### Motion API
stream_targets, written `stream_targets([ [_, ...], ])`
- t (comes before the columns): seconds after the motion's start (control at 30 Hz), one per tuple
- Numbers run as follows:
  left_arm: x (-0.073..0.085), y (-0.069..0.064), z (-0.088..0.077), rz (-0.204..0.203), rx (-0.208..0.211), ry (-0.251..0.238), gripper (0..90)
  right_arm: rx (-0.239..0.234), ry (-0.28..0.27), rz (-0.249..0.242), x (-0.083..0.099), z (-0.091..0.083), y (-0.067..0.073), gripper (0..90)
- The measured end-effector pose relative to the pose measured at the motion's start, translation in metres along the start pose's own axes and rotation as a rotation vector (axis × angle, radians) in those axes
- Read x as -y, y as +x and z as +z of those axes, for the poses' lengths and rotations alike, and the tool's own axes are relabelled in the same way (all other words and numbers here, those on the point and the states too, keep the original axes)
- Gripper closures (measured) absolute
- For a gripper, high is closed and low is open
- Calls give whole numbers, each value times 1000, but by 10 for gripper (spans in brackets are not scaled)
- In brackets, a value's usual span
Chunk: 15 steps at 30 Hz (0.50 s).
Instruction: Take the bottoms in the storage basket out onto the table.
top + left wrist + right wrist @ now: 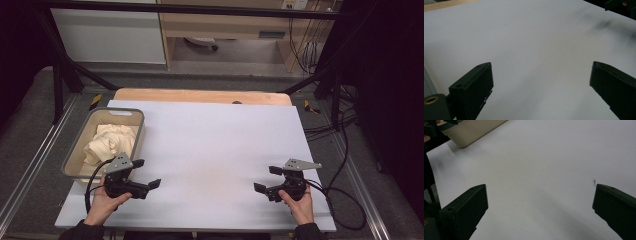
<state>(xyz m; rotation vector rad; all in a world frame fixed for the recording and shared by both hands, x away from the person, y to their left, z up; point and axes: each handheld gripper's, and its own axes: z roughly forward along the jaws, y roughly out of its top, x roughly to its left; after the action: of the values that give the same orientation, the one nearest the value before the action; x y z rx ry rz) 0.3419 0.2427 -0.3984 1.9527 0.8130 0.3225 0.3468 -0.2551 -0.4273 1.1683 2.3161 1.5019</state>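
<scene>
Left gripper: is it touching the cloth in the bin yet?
Apart. The high view shows the left gripper over the white tabletop, jaws open and empty, while the cream cloth lies inside the bin.

The person is wearing dark sleeves (90, 231); 2 black grippers, left (146, 173) and right (267, 179), are carrying grey three-cornered plates and trailing black cables.

Bare white tabletop (215, 150) lies open between both grippers; the bin (80, 150) of cloth (111, 142) blocks the left edge.
</scene>
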Motion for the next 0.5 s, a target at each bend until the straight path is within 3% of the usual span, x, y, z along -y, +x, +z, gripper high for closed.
stream_targets([
  [0.5, -5, -1, -6, 2, -15, 7, 46, 4, 8, -4, 0, 1, 0, 6],
])
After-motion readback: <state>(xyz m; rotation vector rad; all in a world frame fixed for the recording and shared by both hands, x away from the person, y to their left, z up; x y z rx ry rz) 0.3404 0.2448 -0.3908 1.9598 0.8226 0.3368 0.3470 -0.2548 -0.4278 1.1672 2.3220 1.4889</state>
